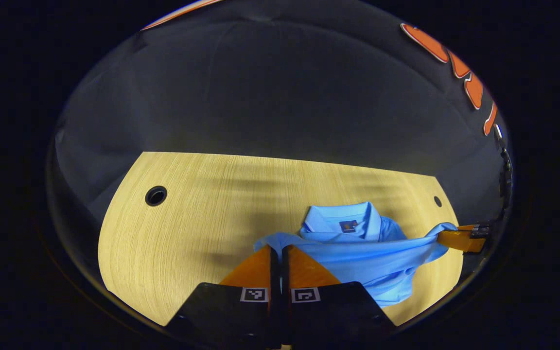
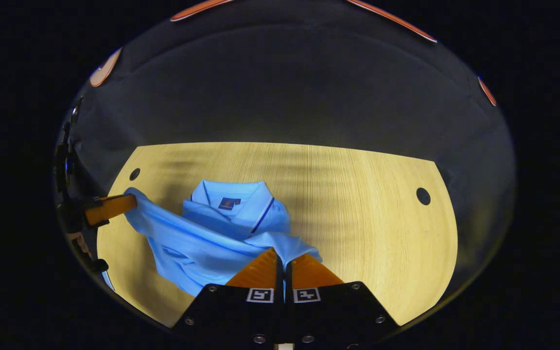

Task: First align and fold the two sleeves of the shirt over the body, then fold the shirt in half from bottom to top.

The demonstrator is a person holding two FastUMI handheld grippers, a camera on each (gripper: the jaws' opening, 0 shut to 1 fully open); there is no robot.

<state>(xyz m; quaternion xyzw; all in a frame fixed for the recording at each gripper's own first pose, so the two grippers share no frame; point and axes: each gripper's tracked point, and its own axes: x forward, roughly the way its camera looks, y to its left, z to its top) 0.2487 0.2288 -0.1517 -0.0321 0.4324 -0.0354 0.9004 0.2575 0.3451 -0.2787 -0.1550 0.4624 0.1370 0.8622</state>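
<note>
- Soft, wrinkled light-blue shirt point(image 1: 358, 253) lies on the pale wood-grain bench point(image 1: 187, 233), hem lifted.
- Left gripper point(image 1: 278, 250) fingers together, clamped on one hem corner.
- Right gripper point(image 2: 283, 253) fingers likewise pinch the other corner.
- Right gripper view reveals the collar's dark stripe.

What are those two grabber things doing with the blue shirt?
A person is folding a light blue shirt on a wooden table, using a gripper in each hand. The left gripper and the right gripper are each pinched shut on a corner of the shirt's edge, stretching it between them above the table. The collar end lies on the table beyond.
</note>
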